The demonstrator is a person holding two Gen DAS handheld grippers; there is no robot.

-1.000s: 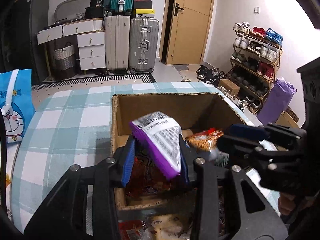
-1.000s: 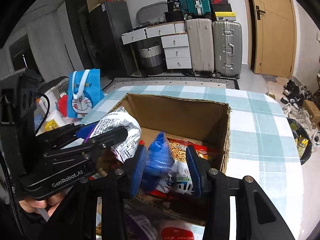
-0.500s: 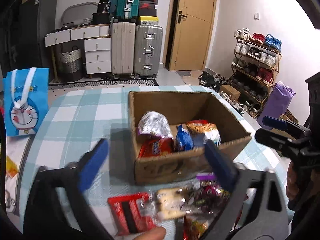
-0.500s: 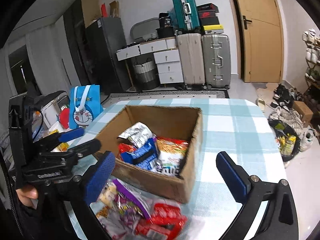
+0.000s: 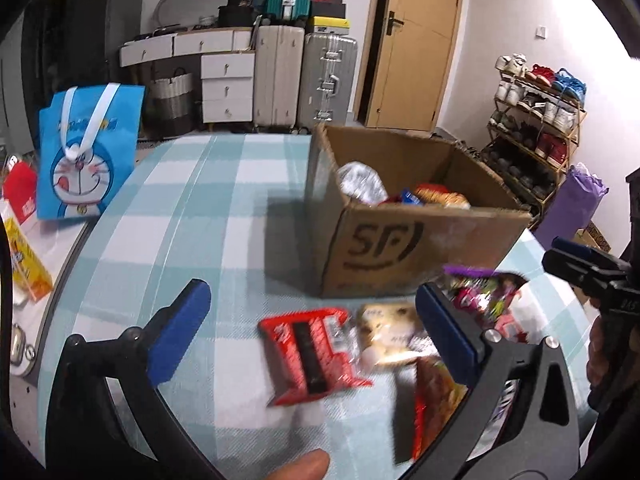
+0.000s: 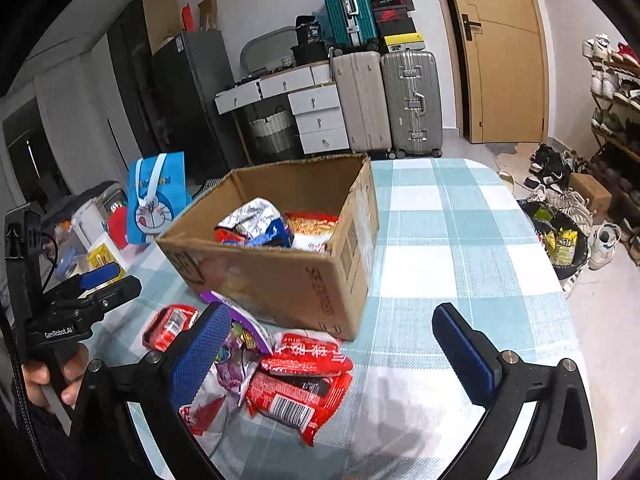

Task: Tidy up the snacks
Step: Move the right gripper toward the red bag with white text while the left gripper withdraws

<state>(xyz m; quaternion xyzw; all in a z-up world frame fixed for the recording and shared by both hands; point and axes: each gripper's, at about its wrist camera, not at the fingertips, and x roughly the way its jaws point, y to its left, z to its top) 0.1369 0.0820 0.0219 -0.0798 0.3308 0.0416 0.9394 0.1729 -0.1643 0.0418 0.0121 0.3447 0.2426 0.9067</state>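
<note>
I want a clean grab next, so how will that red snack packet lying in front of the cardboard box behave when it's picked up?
The red snack packet looks like thin glossy film, so probably floppy and slippery. It lies flat on others, so likely light, and may drag them.

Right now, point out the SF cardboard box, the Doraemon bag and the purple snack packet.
SF cardboard box point(image 5: 400, 248): left wrist view, logo face.
Doraemon bag point(image 5: 86, 168): left wrist view, printed face.
purple snack packet point(image 6: 240, 344): right wrist view, middle.

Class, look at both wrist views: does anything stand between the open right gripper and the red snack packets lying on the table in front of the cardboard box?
Nothing visible does. The right gripper is open above the checked table, and the red snack packets lie uncovered just below its left finger, in front of the cardboard box. A purple packet lies beside them, not over them.
</note>
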